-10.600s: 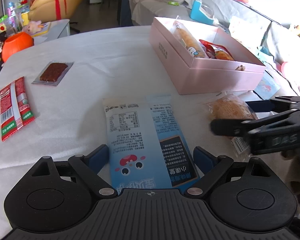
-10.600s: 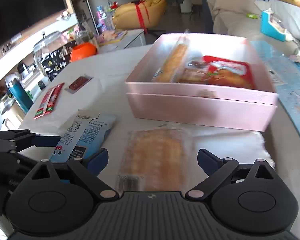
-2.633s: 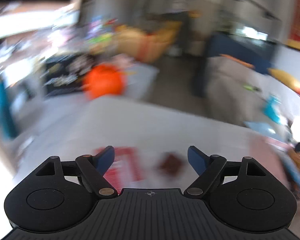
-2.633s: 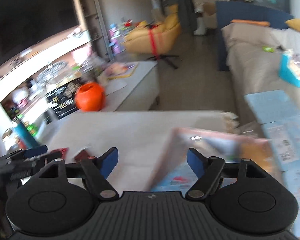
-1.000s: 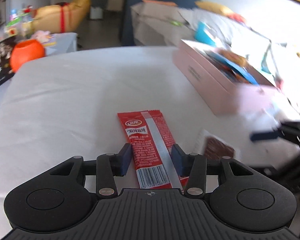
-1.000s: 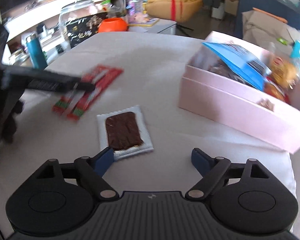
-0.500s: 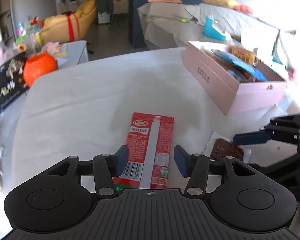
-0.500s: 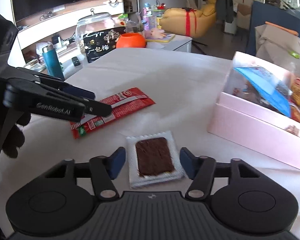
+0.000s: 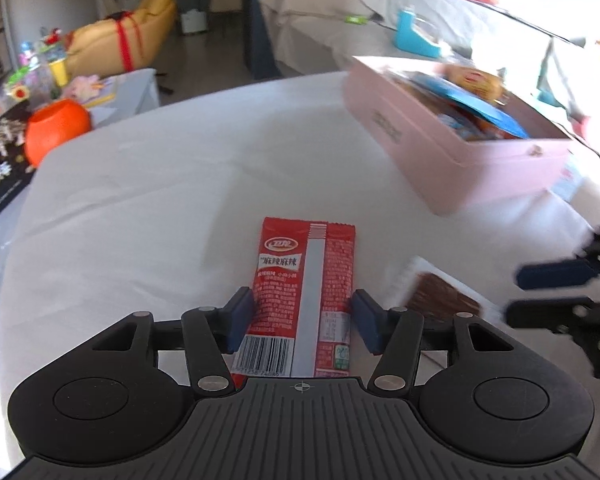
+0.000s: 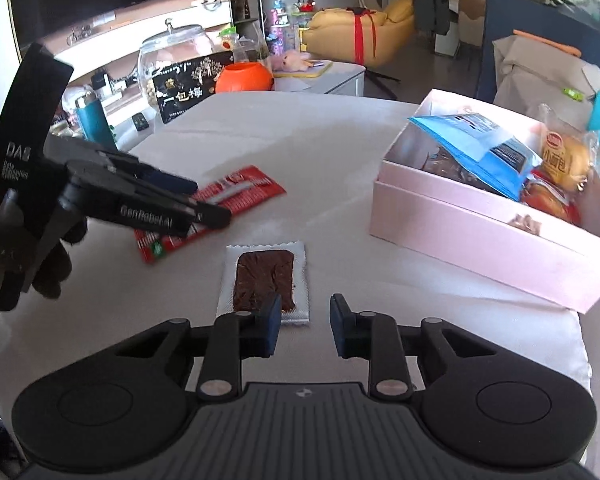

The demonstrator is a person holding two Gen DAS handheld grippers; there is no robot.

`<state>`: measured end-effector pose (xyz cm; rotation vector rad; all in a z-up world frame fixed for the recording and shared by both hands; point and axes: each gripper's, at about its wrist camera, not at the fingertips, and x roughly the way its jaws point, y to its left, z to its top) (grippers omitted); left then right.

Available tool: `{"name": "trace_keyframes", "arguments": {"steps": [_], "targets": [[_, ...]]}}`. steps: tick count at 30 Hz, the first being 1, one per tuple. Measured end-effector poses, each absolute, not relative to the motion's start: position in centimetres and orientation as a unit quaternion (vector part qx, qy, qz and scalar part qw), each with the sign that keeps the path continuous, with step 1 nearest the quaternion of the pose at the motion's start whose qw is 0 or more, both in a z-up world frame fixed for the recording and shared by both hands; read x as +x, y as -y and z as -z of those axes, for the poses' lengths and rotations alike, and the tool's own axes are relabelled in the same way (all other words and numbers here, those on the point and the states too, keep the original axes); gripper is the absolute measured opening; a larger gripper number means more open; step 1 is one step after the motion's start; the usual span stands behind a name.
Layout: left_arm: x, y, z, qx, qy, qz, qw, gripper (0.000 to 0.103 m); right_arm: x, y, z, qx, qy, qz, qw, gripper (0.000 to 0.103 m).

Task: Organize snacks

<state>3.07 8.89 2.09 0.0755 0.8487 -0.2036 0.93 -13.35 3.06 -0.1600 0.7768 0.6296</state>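
Both grippers have closed in: left gripper fingers now pinch the red packet, while right gripper fingers, narrowed but apart, sit just off the brown snack, both bound for the pink box.

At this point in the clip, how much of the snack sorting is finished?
Mostly done: the pink box already holds the blue packet, a wrapped bun and more. In hand: the left gripper has its fingers on both sides of the red spicy-strip packet. The right gripper is open beside the clear-wrapped brown snack, not around it. Both packets lie on the table, unboxed.
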Motion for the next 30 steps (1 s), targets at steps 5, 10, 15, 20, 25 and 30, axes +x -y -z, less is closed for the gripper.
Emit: {"name": "trace_keyframes", "arguments": {"steps": [5,10,15,20,25,30], "targets": [[2.3,-8.3,-1.9,0.049,-0.418,0.096,0.902,0.062,1.2,11.9,-2.9,-0.078,-0.371,-0.317,0.869,0.028],[2.3,-8.4,-1.8,0.043,-0.418,0.094,0.902,0.062,2.3,9.7,-2.0,-0.093,-0.367,-0.312,0.871,0.031],[2.4,-8.4,-1.8,0.04,-0.418,0.093,0.903,0.063,3.5,9.5,-1.5,-0.083,-0.374,-0.314,0.869,0.039],[2.5,-8.3,-1.7,0.04,-0.417,0.091,0.903,0.063,3.0,9.5,-1.4,-0.085,-0.384,-0.327,0.859,0.047],[2.5,-8.4,-1.8,0.037,-0.417,0.092,0.903,0.062,2.6,8.2,-1.1,-0.115,-0.372,-0.318,0.864,0.049],[2.5,-8.3,-1.8,0.039,-0.417,0.091,0.903,0.063,1.9,8.9,-2.2,-0.121,-0.362,-0.319,0.867,0.045]]}}
